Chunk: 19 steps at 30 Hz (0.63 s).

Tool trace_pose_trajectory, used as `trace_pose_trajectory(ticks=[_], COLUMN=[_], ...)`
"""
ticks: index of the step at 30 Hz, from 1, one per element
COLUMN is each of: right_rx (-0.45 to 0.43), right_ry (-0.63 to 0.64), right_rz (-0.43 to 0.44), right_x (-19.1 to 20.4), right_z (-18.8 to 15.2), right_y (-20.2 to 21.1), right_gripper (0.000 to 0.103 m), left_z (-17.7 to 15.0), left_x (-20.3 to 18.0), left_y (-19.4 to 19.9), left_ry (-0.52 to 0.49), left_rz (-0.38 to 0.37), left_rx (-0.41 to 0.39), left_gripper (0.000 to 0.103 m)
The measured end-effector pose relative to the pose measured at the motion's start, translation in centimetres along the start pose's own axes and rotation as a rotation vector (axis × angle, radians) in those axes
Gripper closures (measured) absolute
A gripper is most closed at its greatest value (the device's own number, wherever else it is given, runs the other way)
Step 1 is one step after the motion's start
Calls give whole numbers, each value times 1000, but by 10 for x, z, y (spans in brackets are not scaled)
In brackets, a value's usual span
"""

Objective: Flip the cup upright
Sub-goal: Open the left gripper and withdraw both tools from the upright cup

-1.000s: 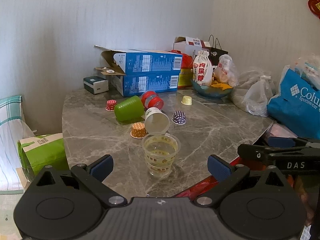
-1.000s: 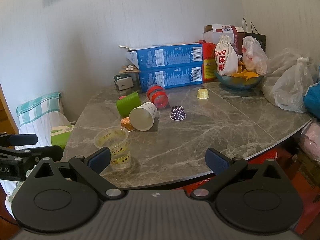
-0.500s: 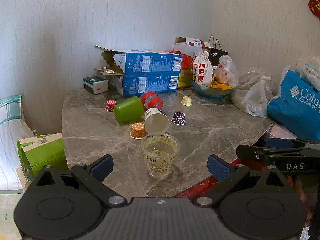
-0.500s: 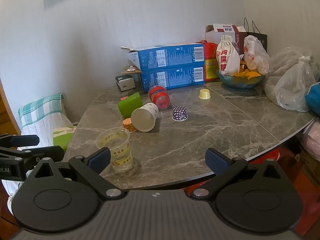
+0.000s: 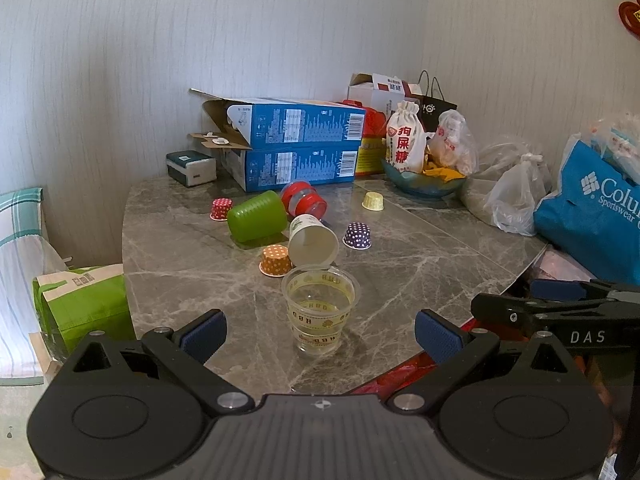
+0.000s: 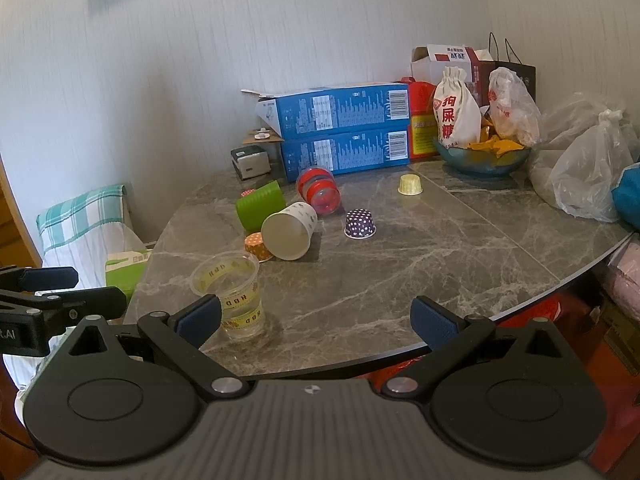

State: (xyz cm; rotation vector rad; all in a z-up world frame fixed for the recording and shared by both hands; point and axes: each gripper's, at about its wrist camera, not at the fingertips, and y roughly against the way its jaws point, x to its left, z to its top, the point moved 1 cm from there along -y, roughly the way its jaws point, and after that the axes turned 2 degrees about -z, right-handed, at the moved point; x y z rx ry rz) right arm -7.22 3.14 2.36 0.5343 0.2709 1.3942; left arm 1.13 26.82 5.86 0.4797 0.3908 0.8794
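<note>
So the clear plastic cup with gold lettering (image 5: pixel 319 310) is standing upright near the front edge of the grey marble table (image 5: pixel 420 264), right in line with the left gripper (image 5: pixel 320 330), whose fingers are spread wide and holding nothing. The right gripper (image 6: pixel 316 318) has its fingers spread and empty too.

Behind it, the white paper cup (image 5: pixel 313 240), the green plastic cup (image 5: pixel 258 216) and the red plastic cup (image 5: pixel 304 200) all lie on their sides.

My guess: one cup already sits as the task wants, and the tipped ones would need a grab across the wall and a rotation onto the base.
</note>
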Motion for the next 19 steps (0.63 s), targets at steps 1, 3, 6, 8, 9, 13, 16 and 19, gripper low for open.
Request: trace_pose_trajectory(ticks=[1,3,6,8,9,13,16,19], right_rx=[0,1,4,6,7,10,13,7], right_ry=[-1,0,4,2,1,1,0,-1], right_rz=[1,3,2,3,4,4,5,7], right_x=[0,0,0,0,0,0,0,0], right_z=[0,0,0,0,0,0,0,-1], right_y=[0,0,-1,-2,-2,-3,-4,-7], right_gripper=[1,1,1,1,1,1,1,1], left_z=[0,0,-1,-1,-1,-2,-2,-1], left_x=[0,0,0,0,0,0,1,6], left_y=[0,-1,-2,-2,-2,-5,-6,-9], left_ry=[1,0,-1,-2,-3,-12,-17,-8], left_rz=[0,0,1,0,-2,0,4,13], left_rx=[0,1,0,-1,-1,-6,-12,-17], left_gripper=[2,2,2,2,2,2,2,2])
